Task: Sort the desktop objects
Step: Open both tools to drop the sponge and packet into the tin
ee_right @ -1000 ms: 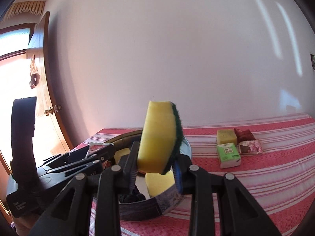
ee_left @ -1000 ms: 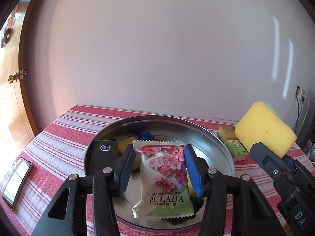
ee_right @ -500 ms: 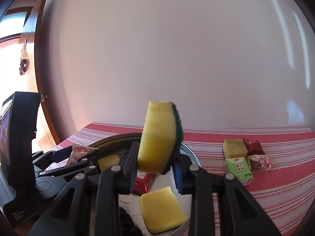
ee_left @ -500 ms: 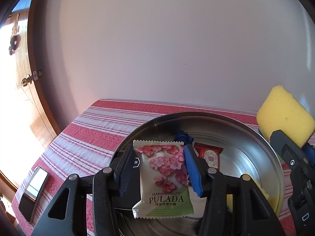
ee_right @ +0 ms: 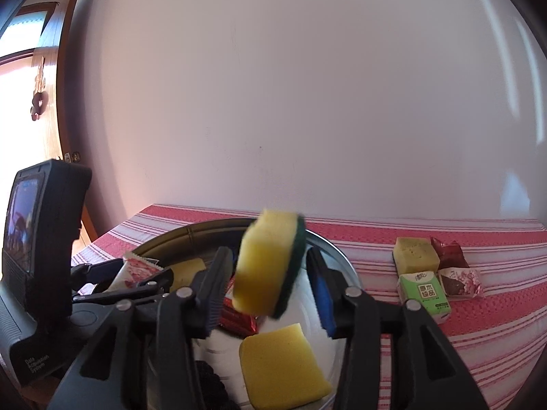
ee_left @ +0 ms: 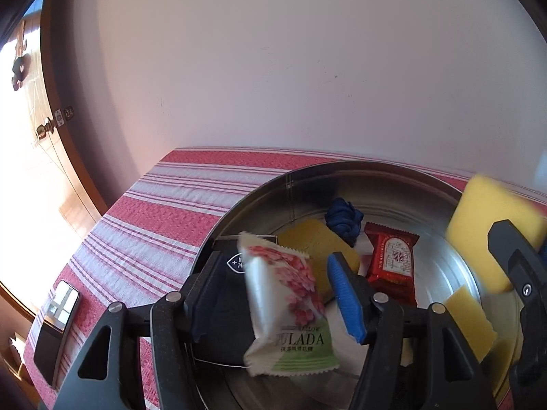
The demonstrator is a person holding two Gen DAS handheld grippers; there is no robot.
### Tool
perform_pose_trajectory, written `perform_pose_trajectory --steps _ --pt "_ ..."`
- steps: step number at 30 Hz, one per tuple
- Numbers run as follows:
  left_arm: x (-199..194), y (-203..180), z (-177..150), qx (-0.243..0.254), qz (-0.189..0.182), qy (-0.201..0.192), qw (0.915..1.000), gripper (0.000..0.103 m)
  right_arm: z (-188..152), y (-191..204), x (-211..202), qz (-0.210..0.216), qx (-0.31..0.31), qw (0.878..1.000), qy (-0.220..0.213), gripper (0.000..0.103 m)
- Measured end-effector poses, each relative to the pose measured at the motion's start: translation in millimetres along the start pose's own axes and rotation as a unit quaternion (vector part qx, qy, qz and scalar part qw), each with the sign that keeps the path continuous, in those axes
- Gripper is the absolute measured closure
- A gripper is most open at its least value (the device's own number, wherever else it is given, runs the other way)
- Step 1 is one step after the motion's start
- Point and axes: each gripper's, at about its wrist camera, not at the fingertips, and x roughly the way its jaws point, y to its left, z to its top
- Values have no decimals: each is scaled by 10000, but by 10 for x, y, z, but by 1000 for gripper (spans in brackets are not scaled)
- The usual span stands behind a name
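left gripper (ee_left: 273,294) opening, marshmallow packet (ee_left: 287,304) loose | right gripper (ee_right: 270,283) opening, sponge (ee_right: 268,266) loose | both inside basin rim (ee_left: 239,205)

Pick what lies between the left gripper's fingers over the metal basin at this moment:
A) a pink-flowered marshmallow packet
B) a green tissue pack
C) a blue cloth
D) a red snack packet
A. The marshmallow packet, pink-flowered and tilted, sits between the fingers of the left gripper, whose jaws have just been opening and no longer press it, above the basin.
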Motion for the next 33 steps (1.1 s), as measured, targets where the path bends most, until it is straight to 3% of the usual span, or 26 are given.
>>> perform_pose_trajectory --steps 2,4,6,8,12,18,24,33 --pt "-61 -5 -19 -16 40 -236 9997 22 -5 -29 -63 28 76 9999 -146 49" --pt "-100 3 -37 -57 76 -375 9993 20 1 -59 -161 -36 183 9990 -400 33" --pt "-121 24 -46 -140 74 -463 9988 20 -10 -95 -305 -218 305 9964 -766 11" --pt "-155 43 -58 -219 -7 -549 9983 20 -13 -113 -435 -345 364 9924 -1120 5" --pt "-270 46 -64 -358 -186 -746 9964 20 -14 -92 -537 -551 257 9880 -1417 2" --pt "-398 52 -96 -495 -96 -1120 9924 20 -25 -41 -524 -599 162 9877 -1433 2" --pt "-517 5 -169 -544 -118 -1430 9882 20 -48 -37 -618 -943 142 9809 -1698 1" --pt "-667 -174 -310 -275 101 -1918 9810 20 -152 -246 -647 -1082 249 9801 -1647 1"
